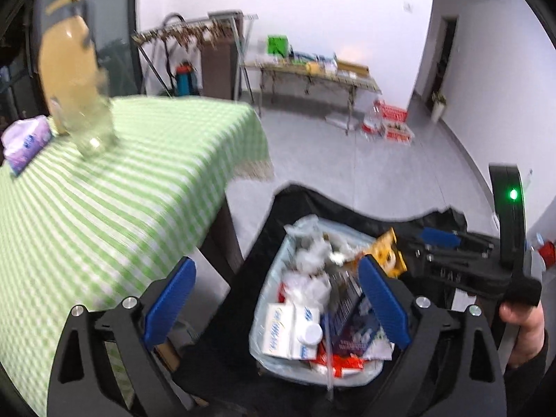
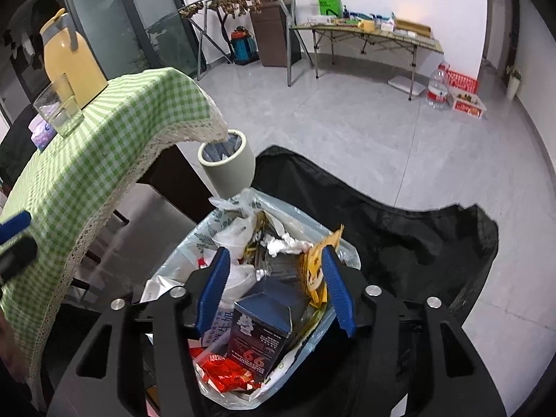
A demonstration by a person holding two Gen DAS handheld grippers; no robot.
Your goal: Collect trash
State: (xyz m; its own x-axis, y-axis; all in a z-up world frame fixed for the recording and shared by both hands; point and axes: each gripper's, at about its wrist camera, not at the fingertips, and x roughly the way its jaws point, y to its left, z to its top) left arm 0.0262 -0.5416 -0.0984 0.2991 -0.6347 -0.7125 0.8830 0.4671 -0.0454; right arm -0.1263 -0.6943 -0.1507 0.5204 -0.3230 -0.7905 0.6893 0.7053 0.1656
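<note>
A pale translucent trash bag (image 1: 267, 312) (image 2: 184, 250) stands open inside a black bag (image 1: 302, 201) (image 2: 399, 229), stuffed with crumpled paper, a white milk carton (image 1: 285, 333), a dark blue carton (image 2: 264, 326) (image 1: 347, 316), red wrappers and a yellow wrapper (image 1: 387, 253) (image 2: 318, 264). My left gripper (image 1: 278, 304) hangs above the bag, jaws wide open and empty. My right gripper (image 2: 276, 292) (image 1: 439, 239) is open over the blue carton; its pads do not press on it, and the yellow wrapper leans beside its right finger. A hand (image 1: 521, 326) holds it.
A table with a green checked cloth (image 1: 104, 191) (image 2: 104, 146) stands left of the bags, bearing a yellow jug (image 2: 69, 62), a glass (image 2: 59, 111) and a tissue pack (image 1: 26, 140). A small grey bin (image 2: 229, 166) sits by its corner. Folding table (image 2: 365, 38), drying rack, crates far back.
</note>
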